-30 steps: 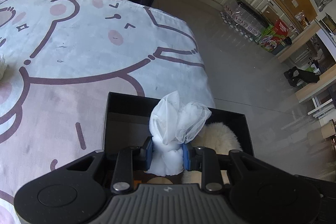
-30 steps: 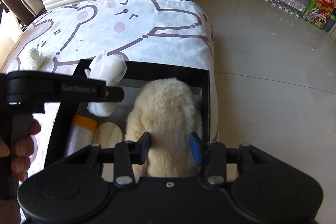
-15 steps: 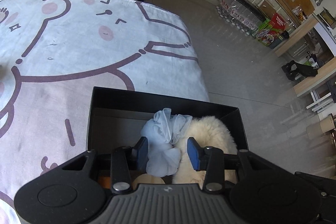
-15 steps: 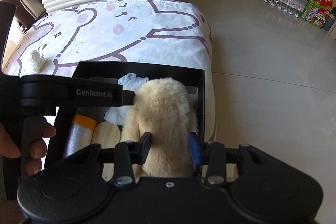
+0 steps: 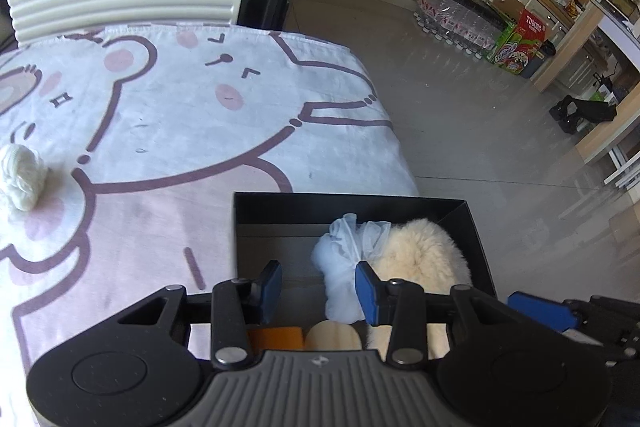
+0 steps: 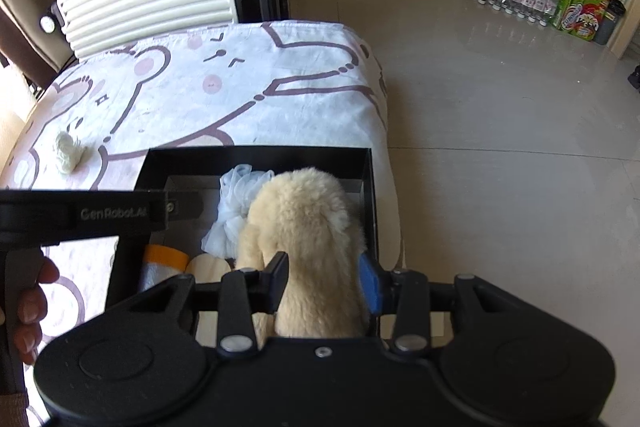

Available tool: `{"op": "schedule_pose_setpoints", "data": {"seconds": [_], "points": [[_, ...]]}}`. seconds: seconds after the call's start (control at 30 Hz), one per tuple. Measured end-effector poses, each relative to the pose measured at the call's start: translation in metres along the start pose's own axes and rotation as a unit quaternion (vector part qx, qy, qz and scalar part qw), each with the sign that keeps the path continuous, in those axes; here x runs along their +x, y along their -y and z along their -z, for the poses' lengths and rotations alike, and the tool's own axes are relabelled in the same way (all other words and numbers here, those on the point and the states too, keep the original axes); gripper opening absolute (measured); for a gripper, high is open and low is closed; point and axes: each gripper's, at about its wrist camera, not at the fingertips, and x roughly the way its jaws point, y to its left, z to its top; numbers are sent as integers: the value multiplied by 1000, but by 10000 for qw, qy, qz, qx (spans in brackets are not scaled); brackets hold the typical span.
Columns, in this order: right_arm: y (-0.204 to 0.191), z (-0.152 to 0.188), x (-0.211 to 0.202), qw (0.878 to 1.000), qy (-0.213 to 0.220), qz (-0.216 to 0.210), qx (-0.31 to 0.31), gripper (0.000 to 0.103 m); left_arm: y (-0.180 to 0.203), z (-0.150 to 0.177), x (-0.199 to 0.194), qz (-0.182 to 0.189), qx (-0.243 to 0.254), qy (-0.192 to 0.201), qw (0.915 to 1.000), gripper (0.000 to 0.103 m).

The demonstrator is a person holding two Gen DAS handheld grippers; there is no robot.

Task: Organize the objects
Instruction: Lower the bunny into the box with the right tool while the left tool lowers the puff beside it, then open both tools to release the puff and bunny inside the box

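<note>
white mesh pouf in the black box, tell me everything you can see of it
The white mesh pouf is a soft bundle of gathered, gauzy netting, with ruffled lobes at its far end. It lies inside the black box, near the middle, pressed against the cream plush toy beside it. The left gripper is open above it, one blue pad overlapping its edge in the left wrist view.

Bear-print bed cover carries a black box and yarn ball.

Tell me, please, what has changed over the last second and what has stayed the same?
The left gripper let go of the white mesh pouch, which dropped into the black box, then lifted slightly. The right gripper remains clamped on the cream plush toy; the yarn ball is unmoved.
</note>
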Motion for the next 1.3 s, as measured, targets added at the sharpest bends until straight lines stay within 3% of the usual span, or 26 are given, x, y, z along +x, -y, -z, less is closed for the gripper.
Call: {"op": "schedule_pose_setpoints", "data": {"seconds": [0.6, 0.8, 0.87, 1.03, 1.3], "points": [[-1, 15, -52, 9978, 473, 142, 433, 41, -5, 23, -64, -582, 590, 161, 9964, 43], [-4, 23, -74, 9956, 701, 208, 587, 46, -11, 33, -90, -729, 653, 243, 9949, 54], [-6, 24, -81, 9949, 763, 228, 623, 49, -14, 36, -99, -773, 656, 277, 9945, 63], [-20, 29, -97, 9940, 942, 365, 422, 65, -21, 43, -117, -860, 598, 377, 9938, 77], [-35, 33, -113, 9917, 1095, 623, 242, 76, -33, 52, -138, -990, 562, 503, 9922, 95]]}}
